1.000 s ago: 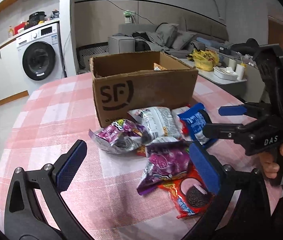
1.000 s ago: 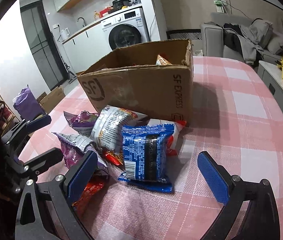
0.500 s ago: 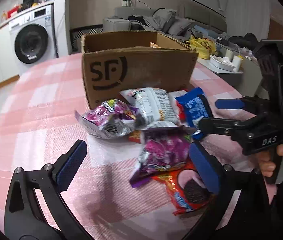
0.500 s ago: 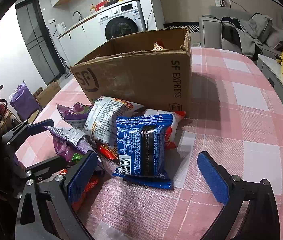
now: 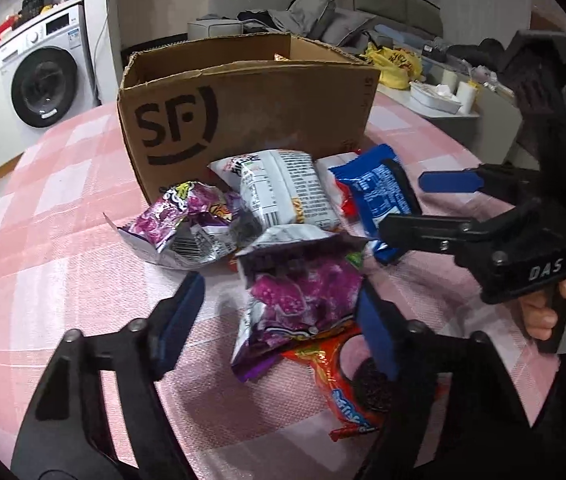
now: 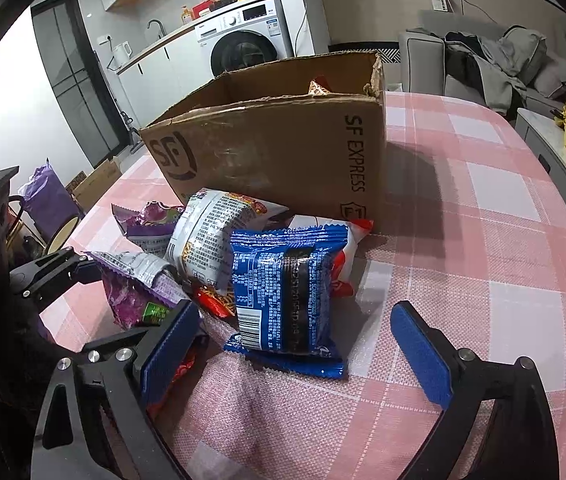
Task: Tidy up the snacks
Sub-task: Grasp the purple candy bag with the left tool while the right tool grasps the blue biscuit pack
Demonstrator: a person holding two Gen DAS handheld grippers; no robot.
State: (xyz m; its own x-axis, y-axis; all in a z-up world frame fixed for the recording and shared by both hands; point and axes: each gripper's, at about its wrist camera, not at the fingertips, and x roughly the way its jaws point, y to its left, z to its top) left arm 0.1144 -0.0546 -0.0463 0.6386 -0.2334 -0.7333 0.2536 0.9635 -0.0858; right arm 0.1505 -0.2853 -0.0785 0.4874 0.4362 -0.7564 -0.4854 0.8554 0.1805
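pink checked tablecloth (image 6: 483,208), blue packet (image 6: 283,292), perhaps purple packet (image 5: 299,292)

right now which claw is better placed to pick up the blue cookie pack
Right. The right claw is open with the blue cookie pack lying just ahead between its fingers. The left claw is over the purple bag, its jaws having just been closing around it.

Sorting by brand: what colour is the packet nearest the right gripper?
Blue with white print and a dark band: the blue packet, clearest in the right wrist view.
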